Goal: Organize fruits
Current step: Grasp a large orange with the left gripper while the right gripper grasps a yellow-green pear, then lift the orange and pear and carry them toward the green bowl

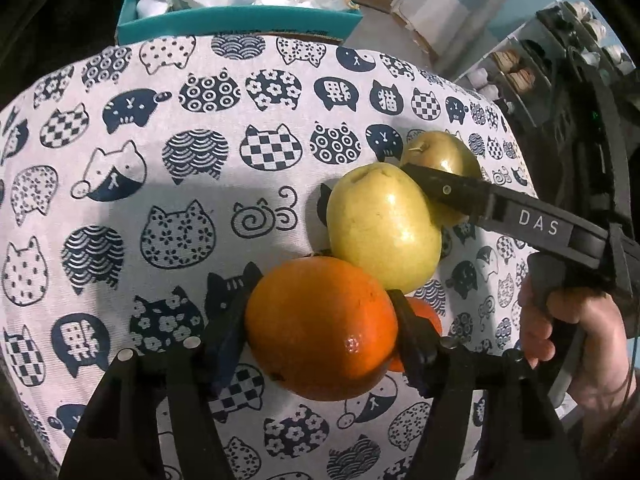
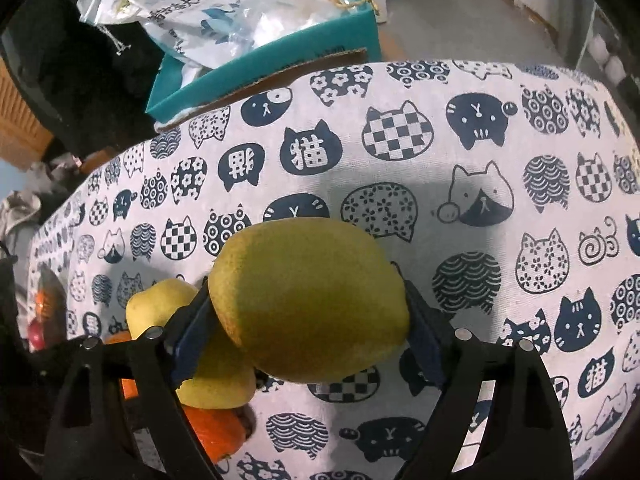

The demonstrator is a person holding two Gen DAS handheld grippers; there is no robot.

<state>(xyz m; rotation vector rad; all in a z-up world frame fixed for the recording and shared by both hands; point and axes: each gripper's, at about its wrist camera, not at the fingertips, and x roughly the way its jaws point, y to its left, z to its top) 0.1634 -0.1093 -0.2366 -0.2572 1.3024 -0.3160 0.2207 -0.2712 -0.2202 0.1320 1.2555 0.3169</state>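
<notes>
An orange (image 1: 320, 328) fills the gap of my left gripper (image 1: 320, 304), whose pads press both its sides, just above the cat-print cloth (image 1: 160, 160). A second orange (image 1: 424, 312) peeks out behind the right finger. Just beyond lies a yellow pear (image 1: 380, 224). In the right wrist view my right gripper (image 2: 308, 292) is shut on a dull green pear (image 2: 312, 300), low over the cloth (image 2: 480, 160). The yellow pear (image 2: 160, 304) and an orange (image 2: 216, 428) sit at its lower left. The left wrist view shows the right gripper's finger (image 1: 460, 194) across the green pear (image 1: 440, 156).
A teal box (image 1: 240, 20) stuffed with plastic bags (image 2: 200, 8) stands past the cloth's far edge. A hand (image 1: 576, 340) grips the right tool's handle at the right. Cluttered shelves (image 1: 520, 76) are at the far right. Bare cloth spreads left and far of the fruit.
</notes>
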